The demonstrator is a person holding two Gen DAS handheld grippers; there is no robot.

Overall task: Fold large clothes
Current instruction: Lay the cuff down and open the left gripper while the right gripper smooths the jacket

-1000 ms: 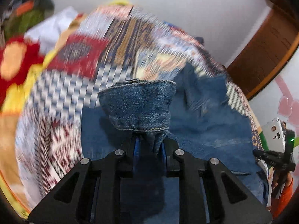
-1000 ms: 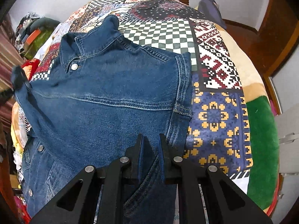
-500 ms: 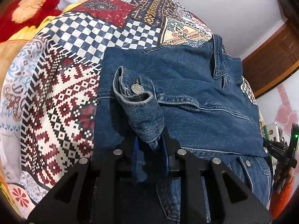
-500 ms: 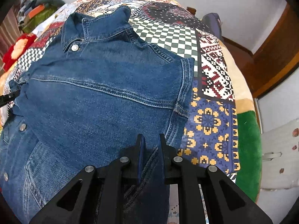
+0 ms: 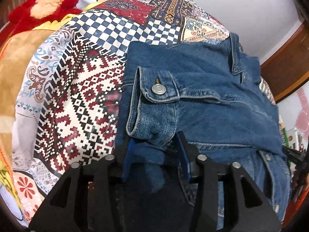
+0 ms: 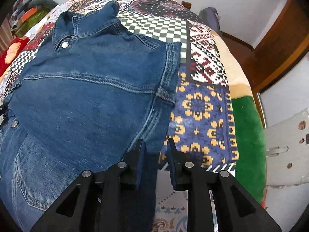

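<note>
Denim jacket [image 6: 87,96] on quilt [image 6: 202,108]; left gripper [image 5: 155,150], right gripper [image 6: 155,154] just opening, cloth loose between.

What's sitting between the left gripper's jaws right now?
In the left wrist view, the jacket's buttoned cuff lies between the left gripper's jaws, which have just been opening.

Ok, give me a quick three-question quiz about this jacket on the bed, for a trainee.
1. True or false: the jacket lies on a plain white sheet.
2. In the left view, which part lies folded over the jacket with a metal button showing? A cuff, B hood, C belt.
3. What colour is the plush toy beyond the bed?

Key: 1 false, it lies on a patchwork quilt. 2 A. 3 red.
</note>
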